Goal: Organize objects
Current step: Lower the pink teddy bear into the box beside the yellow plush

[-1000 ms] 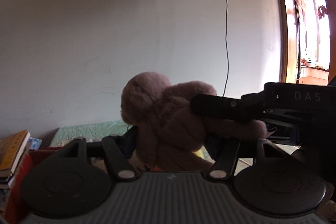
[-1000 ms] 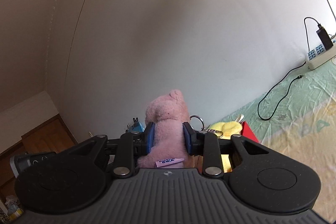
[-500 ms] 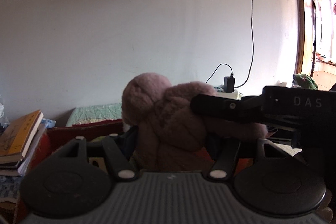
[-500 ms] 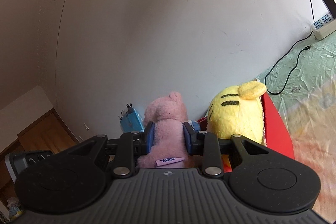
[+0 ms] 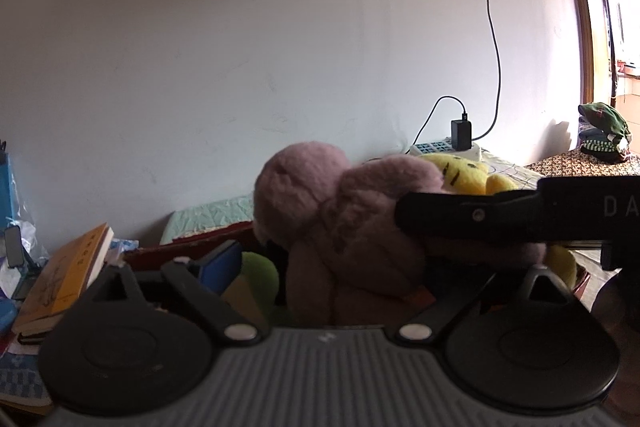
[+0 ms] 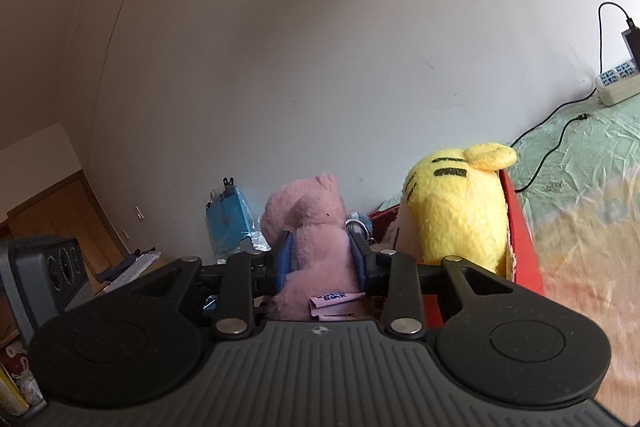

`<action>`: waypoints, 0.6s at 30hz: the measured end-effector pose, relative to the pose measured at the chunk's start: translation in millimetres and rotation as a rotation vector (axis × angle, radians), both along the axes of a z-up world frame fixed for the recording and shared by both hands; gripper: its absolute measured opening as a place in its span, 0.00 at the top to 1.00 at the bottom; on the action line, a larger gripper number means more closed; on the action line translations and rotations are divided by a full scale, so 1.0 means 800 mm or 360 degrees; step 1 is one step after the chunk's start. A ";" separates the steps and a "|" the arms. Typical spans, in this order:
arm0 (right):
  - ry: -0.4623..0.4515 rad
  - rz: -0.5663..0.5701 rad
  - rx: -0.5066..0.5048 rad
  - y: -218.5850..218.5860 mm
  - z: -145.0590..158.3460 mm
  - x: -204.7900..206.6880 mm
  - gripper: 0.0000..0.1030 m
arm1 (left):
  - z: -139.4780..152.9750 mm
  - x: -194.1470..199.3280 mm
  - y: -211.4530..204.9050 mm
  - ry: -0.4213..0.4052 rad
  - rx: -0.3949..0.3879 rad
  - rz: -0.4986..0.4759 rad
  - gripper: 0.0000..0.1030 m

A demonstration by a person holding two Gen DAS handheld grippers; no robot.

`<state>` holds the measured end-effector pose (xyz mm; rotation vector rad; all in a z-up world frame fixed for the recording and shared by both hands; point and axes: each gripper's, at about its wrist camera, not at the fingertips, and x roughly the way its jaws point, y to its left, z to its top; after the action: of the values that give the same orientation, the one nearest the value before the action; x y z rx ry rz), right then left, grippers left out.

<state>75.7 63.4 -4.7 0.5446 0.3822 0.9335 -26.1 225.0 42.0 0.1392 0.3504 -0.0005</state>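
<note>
My right gripper (image 6: 320, 257) is shut on a pink plush toy (image 6: 310, 227), held upright over the left part of a red box (image 6: 520, 227). A yellow plush (image 6: 456, 211) with black stripes stands in the box just to its right. In the left wrist view the pink plush (image 5: 340, 227) fills the centre, with the right gripper's black finger (image 5: 460, 215) across it. My left gripper (image 5: 332, 291) stands wide around the plush's lower body; its blue pad (image 5: 220, 265) is clear of it. The yellow plush (image 5: 468, 171) shows behind.
Stacked books (image 5: 68, 275) lie left of the red box's rim (image 5: 200, 239). A white power strip (image 5: 444, 147) with a charger and cable sits by the wall on a green sheet (image 6: 580, 155). A blue bag (image 6: 230, 219) and a grey speaker (image 6: 44, 267) stand at left.
Both grippers have come lower with the pink plush. The red box, the yellow plush and the power strip have risen into view. My right gripper's hold has not changed.
</note>
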 end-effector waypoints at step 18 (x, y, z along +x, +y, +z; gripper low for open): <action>-0.0013 -0.0042 -0.0098 0.004 0.000 0.003 0.84 | 0.015 -0.031 0.035 -0.0188 -0.0119 0.0018 0.01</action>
<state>77.8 66.8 -4.9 0.4881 0.3943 0.8957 -51.0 253.1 54.1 0.0628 0.2331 0.0061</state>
